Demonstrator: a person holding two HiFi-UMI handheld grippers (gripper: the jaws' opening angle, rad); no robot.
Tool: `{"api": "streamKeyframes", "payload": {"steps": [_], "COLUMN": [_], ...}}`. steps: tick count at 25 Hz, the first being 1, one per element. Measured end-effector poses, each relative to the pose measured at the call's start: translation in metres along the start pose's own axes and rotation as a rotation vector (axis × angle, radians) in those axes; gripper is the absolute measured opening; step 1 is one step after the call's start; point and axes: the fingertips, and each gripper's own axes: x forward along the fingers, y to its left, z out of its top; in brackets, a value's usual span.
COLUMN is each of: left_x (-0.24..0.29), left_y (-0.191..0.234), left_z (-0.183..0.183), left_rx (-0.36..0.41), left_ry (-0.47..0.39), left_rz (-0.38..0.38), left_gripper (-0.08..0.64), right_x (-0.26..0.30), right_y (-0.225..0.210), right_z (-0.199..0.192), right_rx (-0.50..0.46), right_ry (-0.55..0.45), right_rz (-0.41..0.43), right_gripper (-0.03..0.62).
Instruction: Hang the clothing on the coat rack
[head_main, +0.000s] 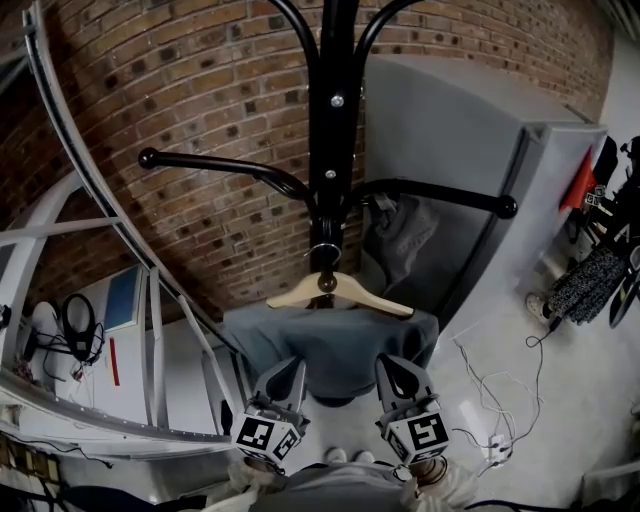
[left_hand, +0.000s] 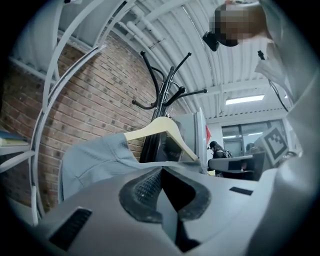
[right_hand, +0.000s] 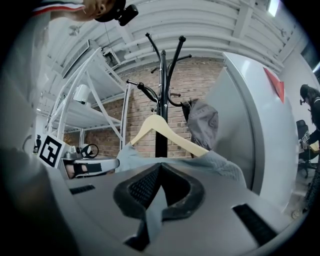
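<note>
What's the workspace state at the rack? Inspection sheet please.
Surface: pale floor; no table in view.
Job's things: grey garment draped on a wooden hanger in front of the black rack; cannot tell whether the hook is on the rack.
Clutter: other garment hanging by a rack arm.
Grippers: left gripper and right gripper are both shut on the garment's lower edge.
Cables: white cables loose on the floor at the right.
Surroundings: brick wall, grey cabinet, white shelving.
</note>
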Motion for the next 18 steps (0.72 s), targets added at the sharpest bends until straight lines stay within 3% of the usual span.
{"api": "streamKeyframes", "payload": {"steps": [13, 18], "left_x": [-0.003, -0.004], "left_y": [0.008, 0.012], "left_z": [0.000, 0.016], "left_rx": [-0.007, 0.031], "left_ry": [-0.007, -0.015], "left_rz": [0.011, 0.031], "left_gripper": [0.008, 0.008], "right_x": [0.002, 0.007], "right_y": [0.005, 0.008], "right_z": [-0.003, -0.012], "right_rx": [-0.003, 0.014], "right_ry": [0.004, 0.015], "right_rz": [-0.015, -0.016], "right_gripper": [0.021, 0.021]}}
